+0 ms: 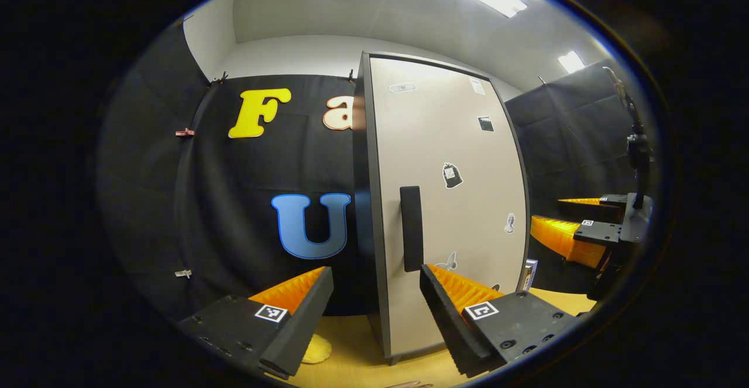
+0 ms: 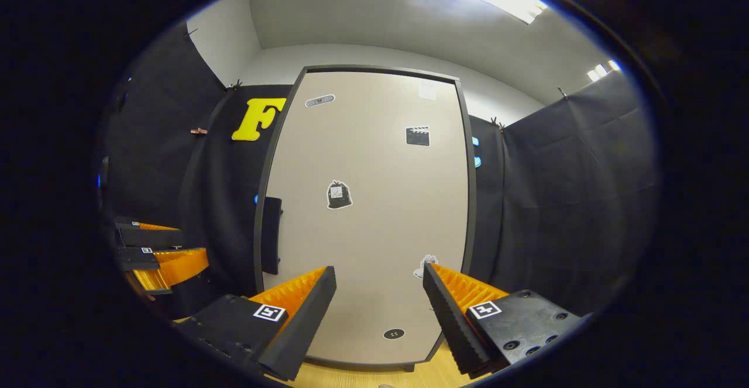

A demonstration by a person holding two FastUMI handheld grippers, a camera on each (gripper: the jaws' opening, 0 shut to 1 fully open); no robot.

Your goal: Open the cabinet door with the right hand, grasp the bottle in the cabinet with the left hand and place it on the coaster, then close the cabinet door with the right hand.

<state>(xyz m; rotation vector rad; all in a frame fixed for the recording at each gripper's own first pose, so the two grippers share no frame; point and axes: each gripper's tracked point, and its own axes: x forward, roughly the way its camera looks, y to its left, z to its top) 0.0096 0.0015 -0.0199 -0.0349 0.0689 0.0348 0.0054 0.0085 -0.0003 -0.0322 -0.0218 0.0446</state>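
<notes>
A tall beige cabinet (image 1: 445,201) with a closed door stands on the wooden table; a dark vertical handle (image 1: 411,228) sits near the door's left edge. In the right gripper view the same cabinet door (image 2: 363,212) faces me, handle (image 2: 270,234) at its left. My left gripper (image 1: 374,282) is open, held in front of the cabinet's left edge. My right gripper (image 2: 377,282) is open in front of the door's lower part, apart from it. A yellow coaster (image 1: 318,350) lies on the table under the left finger. The bottle is hidden.
The right gripper (image 1: 591,230) hangs at the right edge of the left gripper view; the left gripper (image 2: 158,253) hangs at the left of the right gripper view. The wooden table (image 1: 357,359) runs under the cabinet. Black cloth walls surround the booth.
</notes>
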